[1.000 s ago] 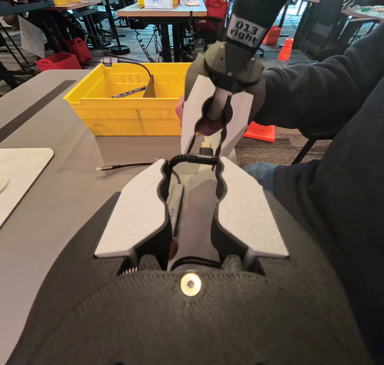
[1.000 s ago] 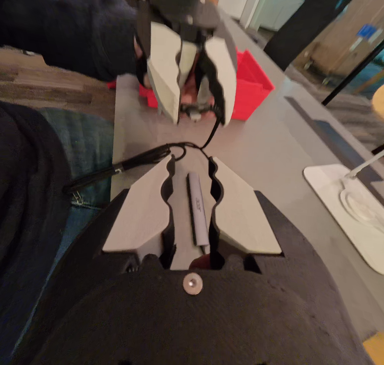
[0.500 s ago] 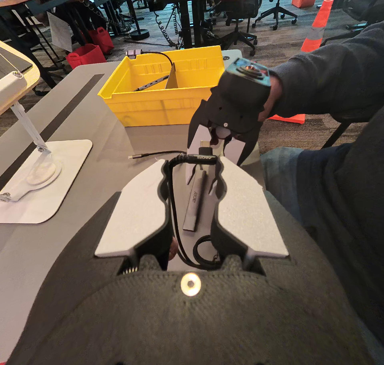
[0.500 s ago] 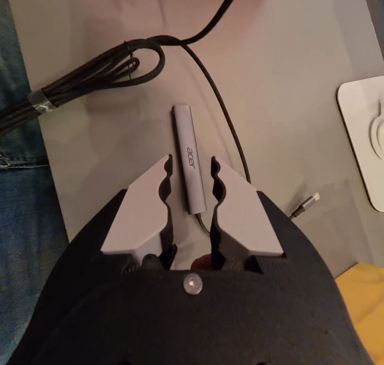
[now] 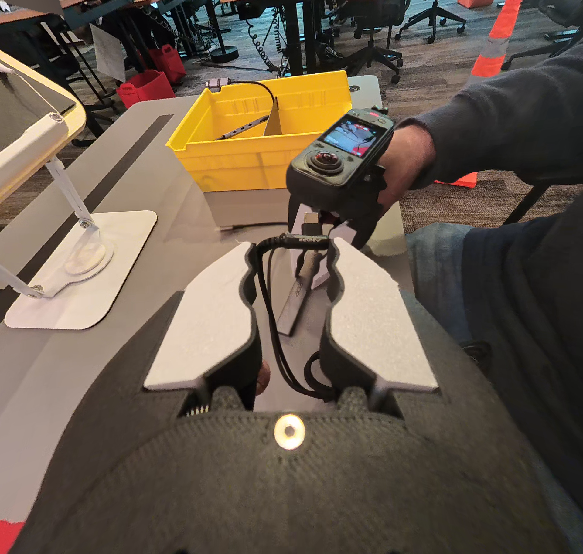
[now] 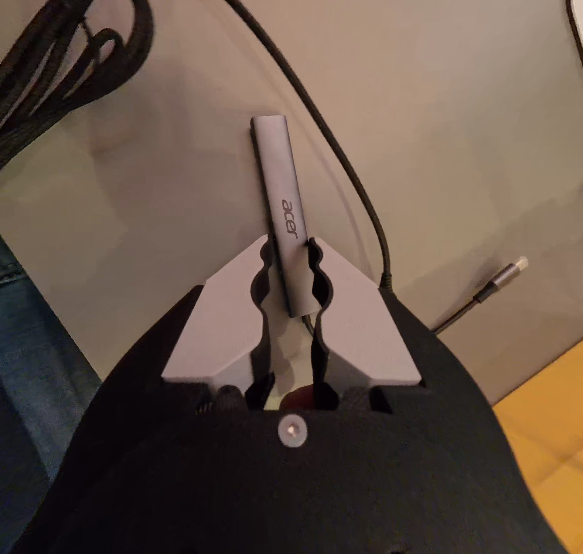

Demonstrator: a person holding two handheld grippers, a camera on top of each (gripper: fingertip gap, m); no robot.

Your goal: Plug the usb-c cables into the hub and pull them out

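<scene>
Now: right gripper (image 6: 288,239) closed around the near end of the grey hub (image 6: 279,198) on the table (image 6: 441,129); its long axis runs straight away from the fingers. Left gripper (image 5: 291,244) clamps one black usb-c cable (image 5: 268,302) by its plug (image 5: 304,240), crosswise, just above the hub's far end. One hub here, another in the yellow bin (image 5: 252,166); one loose grey plug (image 6: 501,275) lies right.

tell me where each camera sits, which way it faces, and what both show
Left wrist view: on the left gripper, facing forward over the grey table to a yellow plastic bin; right gripper, hand and dark sleeve show.
Right wrist view: on the right gripper, looking down at the table; own fingers only.
Shared: slim grey metal hub, black braided cable.
</scene>
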